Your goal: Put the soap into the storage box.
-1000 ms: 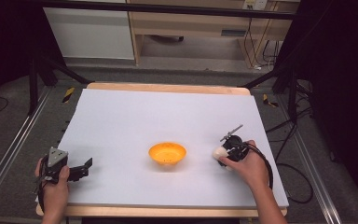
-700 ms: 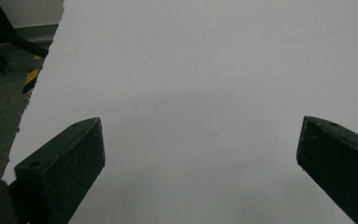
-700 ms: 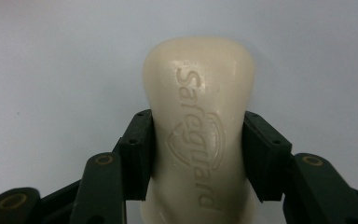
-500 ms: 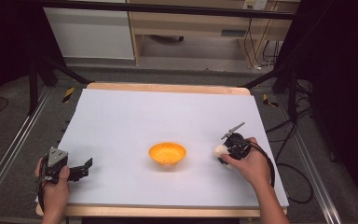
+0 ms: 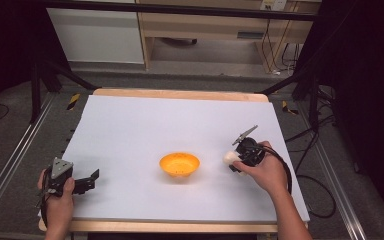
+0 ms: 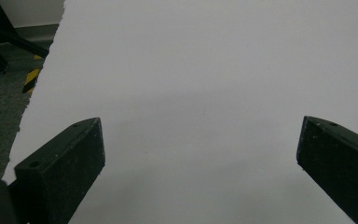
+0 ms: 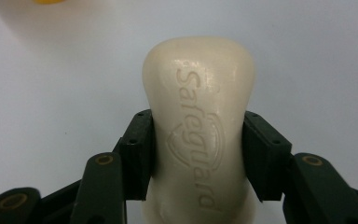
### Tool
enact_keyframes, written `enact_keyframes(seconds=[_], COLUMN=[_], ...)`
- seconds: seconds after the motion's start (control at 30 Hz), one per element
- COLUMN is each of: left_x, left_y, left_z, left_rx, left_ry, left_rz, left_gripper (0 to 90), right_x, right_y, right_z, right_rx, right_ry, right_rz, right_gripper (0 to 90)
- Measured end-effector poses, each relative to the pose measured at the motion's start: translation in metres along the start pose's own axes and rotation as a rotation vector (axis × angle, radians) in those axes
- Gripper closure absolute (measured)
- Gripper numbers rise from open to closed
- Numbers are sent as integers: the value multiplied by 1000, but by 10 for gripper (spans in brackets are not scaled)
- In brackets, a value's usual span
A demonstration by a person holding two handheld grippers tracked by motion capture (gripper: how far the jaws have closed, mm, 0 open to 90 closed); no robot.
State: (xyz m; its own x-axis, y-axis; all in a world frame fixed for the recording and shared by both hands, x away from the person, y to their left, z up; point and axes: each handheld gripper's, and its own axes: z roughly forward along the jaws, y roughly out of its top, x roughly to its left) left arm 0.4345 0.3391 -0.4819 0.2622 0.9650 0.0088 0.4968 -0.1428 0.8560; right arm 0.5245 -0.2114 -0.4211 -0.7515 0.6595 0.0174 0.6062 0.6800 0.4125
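Right hand-held gripper (image 7: 198, 154) is clamped on a cream soap bar (image 7: 199, 126) stamped "Safeguard", near the worktop's (image 5: 180, 120) right edge, just right of the orange bowl (image 5: 179, 165). Left hand-held gripper (image 6: 200, 149) has jaws spread wide with nothing between them, at the worktop's front-left corner. Bowl sits mid-worktop, toward the front edge.

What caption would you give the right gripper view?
Right claw clamped on a cream soap bar embossed "Safeguard", above the white table.

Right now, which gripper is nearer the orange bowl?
Right. The right gripper, shut on a soap bar, sits just right of the orange bowl; the left gripper rests open, farther away near the table's front-left corner.
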Motion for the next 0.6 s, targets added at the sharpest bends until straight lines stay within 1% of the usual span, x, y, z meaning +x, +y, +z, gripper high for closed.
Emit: enact_keyframes(seconds=[0.13, 0.2, 0.23, 0.27, 0.3, 0.33, 0.43, 0.53, 0.6], left_x=[0, 0, 0, 0, 0, 0, 0, 0, 0], left_y=[0, 0, 0, 0, 0, 0, 0, 0, 0], left_z=[0, 0, 0, 0, 0, 0, 0, 0, 0], left_rx=[-1, 0, 0, 1, 1, 0, -2, -2, -1], left_ry=[0, -1, -1, -1, -1, -1, -1, -1, -1], left_rz=[1, 1, 0, 0, 0, 1, -4, -4, -4], left_gripper=[4, 4, 4, 4, 4, 4, 4, 5, 5], right_x=[2, 3, 4, 4, 4, 5, 5, 7, 8], right_y=[6, 10, 11, 14, 14, 17, 22, 29, 31], right_z=[-1, -2, -2, -3, -3, -4, -6, -8, -9], right_rx=[-3, -3, -2, -1, -1, -3, -4, -8, -10], right_ry=[3, 4, 3, 3, 3, -2, 5, 1, 0], right_rz=[-10, -27, -23, -42, -42, -56, -68, -97, -100], right_gripper=[497, 497, 497, 497, 497, 497, 496, 497, 496])
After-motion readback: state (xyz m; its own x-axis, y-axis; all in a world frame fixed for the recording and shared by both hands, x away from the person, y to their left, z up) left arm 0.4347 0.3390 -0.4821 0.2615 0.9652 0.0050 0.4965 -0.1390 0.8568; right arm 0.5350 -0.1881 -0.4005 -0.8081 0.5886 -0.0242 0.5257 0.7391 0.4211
